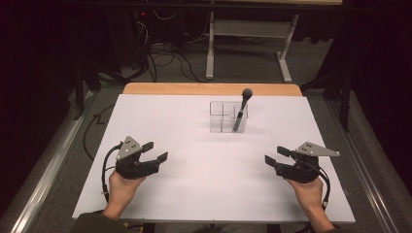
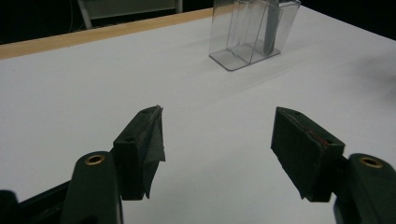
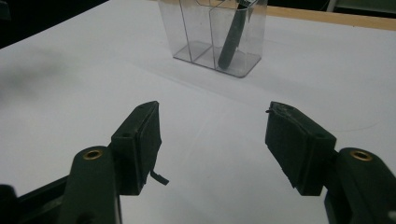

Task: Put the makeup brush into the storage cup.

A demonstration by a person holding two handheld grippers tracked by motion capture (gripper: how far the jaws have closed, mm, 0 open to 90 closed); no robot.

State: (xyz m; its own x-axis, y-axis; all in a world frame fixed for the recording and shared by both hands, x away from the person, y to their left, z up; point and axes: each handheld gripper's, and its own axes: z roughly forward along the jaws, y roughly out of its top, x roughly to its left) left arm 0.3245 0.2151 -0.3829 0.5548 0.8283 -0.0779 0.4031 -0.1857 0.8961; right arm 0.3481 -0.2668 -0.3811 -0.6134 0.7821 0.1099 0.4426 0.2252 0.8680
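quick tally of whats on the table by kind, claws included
brush: 1
clear organizer: 1
claws, both open and empty, left claw and right claw: 2
total: 4

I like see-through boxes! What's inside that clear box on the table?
A dark makeup brush stands tilted in one compartment of the clear organizer, its round head poking above the rim. The other compartments look empty. Nothing inside is hidden.
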